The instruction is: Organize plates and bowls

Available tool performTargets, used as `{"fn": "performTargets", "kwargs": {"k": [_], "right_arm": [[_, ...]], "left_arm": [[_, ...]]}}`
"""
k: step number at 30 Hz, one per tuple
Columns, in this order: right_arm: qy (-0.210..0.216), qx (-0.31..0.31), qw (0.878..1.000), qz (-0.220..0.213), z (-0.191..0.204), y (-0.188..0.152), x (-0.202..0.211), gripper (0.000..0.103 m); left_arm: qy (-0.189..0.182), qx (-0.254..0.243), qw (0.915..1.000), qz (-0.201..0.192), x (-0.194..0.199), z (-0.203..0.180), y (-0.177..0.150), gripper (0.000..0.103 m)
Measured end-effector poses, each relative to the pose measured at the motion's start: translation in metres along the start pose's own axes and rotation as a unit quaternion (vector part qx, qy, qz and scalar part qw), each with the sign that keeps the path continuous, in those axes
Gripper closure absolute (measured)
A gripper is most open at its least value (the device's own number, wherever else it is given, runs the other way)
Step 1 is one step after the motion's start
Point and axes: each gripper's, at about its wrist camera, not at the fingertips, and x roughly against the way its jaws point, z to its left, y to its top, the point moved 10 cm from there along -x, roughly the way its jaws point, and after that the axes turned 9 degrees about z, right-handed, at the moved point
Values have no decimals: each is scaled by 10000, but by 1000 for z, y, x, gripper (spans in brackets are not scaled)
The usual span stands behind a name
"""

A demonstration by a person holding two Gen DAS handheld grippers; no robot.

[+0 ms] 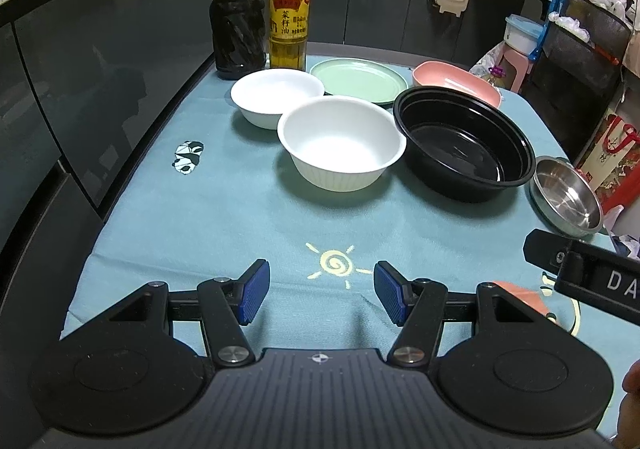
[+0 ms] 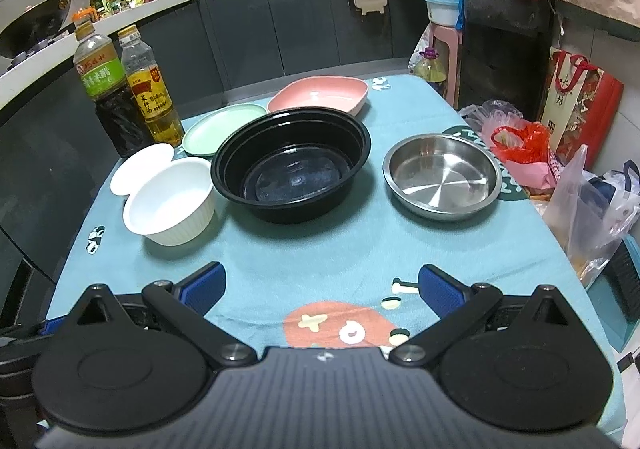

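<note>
On the teal tablecloth (image 1: 224,217) stand a near white bowl (image 1: 341,143), a far white bowl (image 1: 277,97), a green plate (image 1: 358,81), a pink square dish (image 1: 456,83), a black bowl (image 1: 464,141) and a steel dish (image 1: 566,195). They also show in the right wrist view: white bowl (image 2: 170,205), second white bowl (image 2: 140,169), green plate (image 2: 220,129), pink dish (image 2: 320,95), black bowl (image 2: 292,165), steel dish (image 2: 442,177). My left gripper (image 1: 320,295) is open and empty near the front edge. My right gripper (image 2: 320,295) is open and empty there too.
A dark vinegar bottle (image 1: 236,5) and an oil bottle (image 1: 289,5) stand at the table's back left. Dark cabinets lie to the left. Plastic bags (image 2: 584,209), a red gift bag (image 2: 576,105) and a pink stool crowd the right side.
</note>
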Motion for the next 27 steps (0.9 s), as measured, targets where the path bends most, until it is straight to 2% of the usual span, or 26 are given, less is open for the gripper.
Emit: {"fn": "performTargets", "kwargs": {"k": [6,12,17,22,27], "right_arm": [[19,-16,10000,38,-5,3,-7,55],[72,-20,9999,-106,-17,17,-10,55],[213,-129,9996,-112,-32,33,-20,55],[347,-355,9987,-110,-48,50,-31,55],[430,-309,9985,-109,-53,70,-37,56]], "left_arm": [[-12,-58,10000,2,-5,-7,6,48],[-73,-139,9998,-125,-4,-16,25,48],[-139,-188,9996,-137,-10,-26,46,48],[-160,-14,9996,-238,-16,-33,71,49],[-318,-100,9994,-133,-28,-52,97,49]]}}
